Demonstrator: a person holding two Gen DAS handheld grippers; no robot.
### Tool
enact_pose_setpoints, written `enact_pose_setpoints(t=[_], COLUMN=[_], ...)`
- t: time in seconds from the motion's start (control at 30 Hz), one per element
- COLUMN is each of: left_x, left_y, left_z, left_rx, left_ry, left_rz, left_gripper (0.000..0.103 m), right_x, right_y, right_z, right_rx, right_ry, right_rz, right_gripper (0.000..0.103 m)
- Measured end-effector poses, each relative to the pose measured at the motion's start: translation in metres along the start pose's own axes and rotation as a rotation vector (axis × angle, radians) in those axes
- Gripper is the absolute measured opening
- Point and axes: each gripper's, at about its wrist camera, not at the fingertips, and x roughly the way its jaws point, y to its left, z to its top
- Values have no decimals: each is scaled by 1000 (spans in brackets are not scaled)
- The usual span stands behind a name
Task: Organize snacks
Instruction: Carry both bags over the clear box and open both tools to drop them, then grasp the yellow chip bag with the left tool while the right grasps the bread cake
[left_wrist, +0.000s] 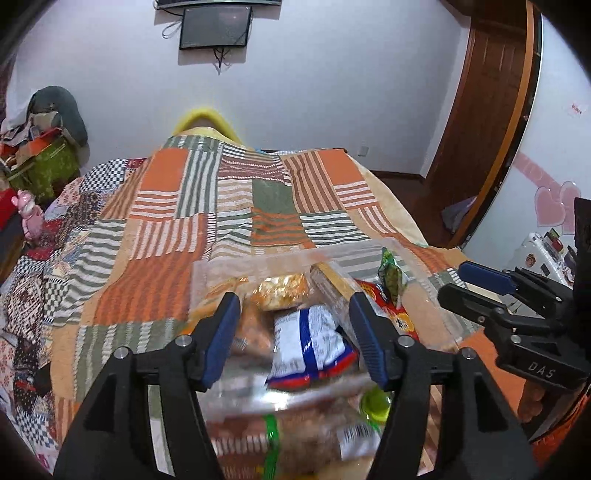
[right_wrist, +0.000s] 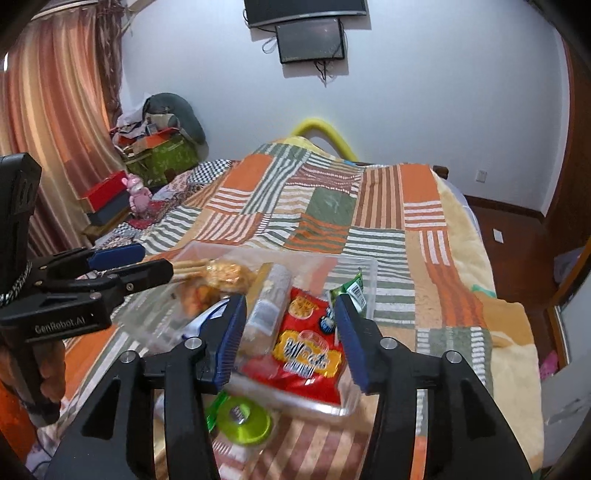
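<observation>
Patchwork bedspread (right_wrist: 325, 206) bears a clear tray (right_wrist: 365, 266) of snack packets (right_wrist: 306, 347); both tools gape wide, empty.

- Left gripper (left_wrist: 291, 334), lower centre of the frame: jaws spread wide, nothing between them.
- Clear plastic tray (left_wrist: 207, 269) on the patchwork blanket (left_wrist: 155, 206), mid-frame, holding snack packets.
- White-and-blue packet (left_wrist: 314, 339) lies between the jaws' tips, blurred.
- Right gripper (left_wrist: 480, 284) at the right edge.
- Lime-green lid (left_wrist: 375, 404) just below the tray.
</observation>
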Motion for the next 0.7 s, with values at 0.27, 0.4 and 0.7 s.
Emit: enact_pose_setpoints(t=[0.27, 0.4, 0.7], left_x=[-38, -51, -66], left_y=[12, 18, 41], left_z=[-40, -72, -136], left_rx=[-13, -7, -46], left_ry=[35, 75, 147], left_rz=[26, 41, 57], left_gripper=[65, 65, 65], right_x=[-25, -21, 9], right_y=[25, 43, 87], right_z=[-25, -46, -83], right_rx=[-17, -35, -10], right_ry=[10, 47, 168], right_rz=[35, 47, 125], right_gripper=[55, 55, 76])
